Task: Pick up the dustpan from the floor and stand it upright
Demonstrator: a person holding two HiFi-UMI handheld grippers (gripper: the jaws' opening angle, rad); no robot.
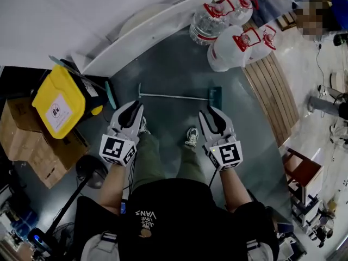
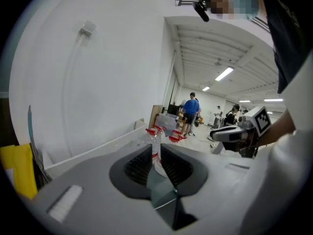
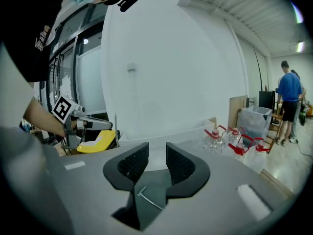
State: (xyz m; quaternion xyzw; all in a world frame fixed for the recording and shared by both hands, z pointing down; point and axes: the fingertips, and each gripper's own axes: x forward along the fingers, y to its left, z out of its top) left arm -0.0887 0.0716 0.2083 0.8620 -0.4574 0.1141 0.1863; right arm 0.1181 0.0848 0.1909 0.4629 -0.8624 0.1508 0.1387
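The dustpan lies flat on the grey floor, its dark green pan (image 1: 216, 95) to the right and its thin metal handle (image 1: 174, 96) running left from it. Its handle (image 3: 148, 198) also shows small on the floor below the jaws in the right gripper view. My left gripper (image 1: 138, 107) hangs above the floor, just short of the handle's left end, shut and empty (image 2: 155, 153). My right gripper (image 1: 210, 111) hovers a little short of the pan, open with nothing between its pads (image 3: 156, 158).
Several large water bottles (image 1: 234, 39) stand behind the dustpan beside a wooden slatted platform (image 1: 274, 94). A yellow bin (image 1: 58, 106) and cardboard boxes (image 1: 32, 145) sit at the left, with a curved white counter base (image 1: 147, 31) behind. People stand far off (image 2: 190, 112).
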